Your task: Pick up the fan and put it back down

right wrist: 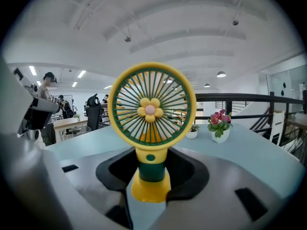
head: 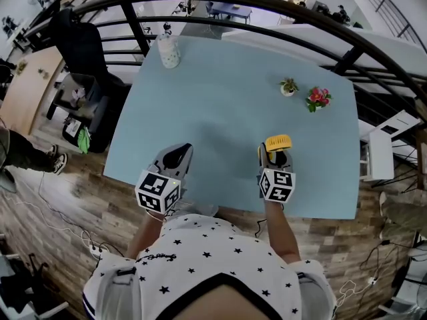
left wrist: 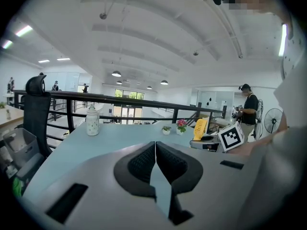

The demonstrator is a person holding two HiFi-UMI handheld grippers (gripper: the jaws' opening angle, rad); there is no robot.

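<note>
A small yellow fan [right wrist: 151,110] with a green grille and a flower hub stands upright between the jaws of my right gripper [right wrist: 151,169], which is shut on its green-and-yellow stem. From the head view the fan [head: 277,142] and right gripper [head: 275,153] are over the near right part of the pale blue table [head: 220,99]. Whether the fan's base touches the table I cannot tell. My left gripper [head: 177,155] rests near the table's front edge at the left. It is shut and empty, its pads meeting [left wrist: 155,150]. The fan [left wrist: 200,128] also shows off to its right.
A white patterned bottle [head: 169,51] stands at the table's far left. A small green plant [head: 288,87] and a pot of pink flowers [head: 318,98] sit at the far right. A black railing [head: 267,5] runs behind the table, and an office chair [head: 80,45] stands left.
</note>
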